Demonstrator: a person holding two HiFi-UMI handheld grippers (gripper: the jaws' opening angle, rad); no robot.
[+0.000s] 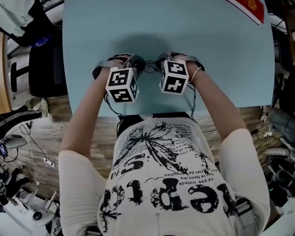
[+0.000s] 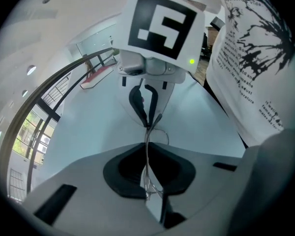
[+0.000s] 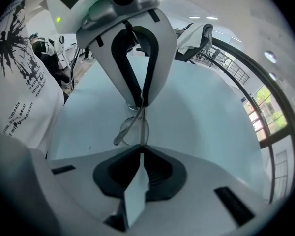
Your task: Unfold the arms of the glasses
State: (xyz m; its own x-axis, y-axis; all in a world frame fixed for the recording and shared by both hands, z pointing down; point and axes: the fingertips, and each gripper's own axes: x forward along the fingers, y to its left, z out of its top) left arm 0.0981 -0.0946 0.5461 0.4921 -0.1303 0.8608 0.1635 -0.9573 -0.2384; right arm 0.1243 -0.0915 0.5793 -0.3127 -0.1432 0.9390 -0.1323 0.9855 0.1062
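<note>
Pinching the thin-wired glasses (image 3: 133, 127) between them, the left gripper (image 2: 146, 154) and the right gripper (image 3: 140, 154) meet over the counter (image 1: 187, 43), near its edge closest to the person (image 1: 162, 181). Both pairs of jaws stand narrow, each clamped on the wire frame.

Bright, even light; a soft shadow on the table (image 1: 187, 28) (fisheye corners go black, edges bend).
</note>
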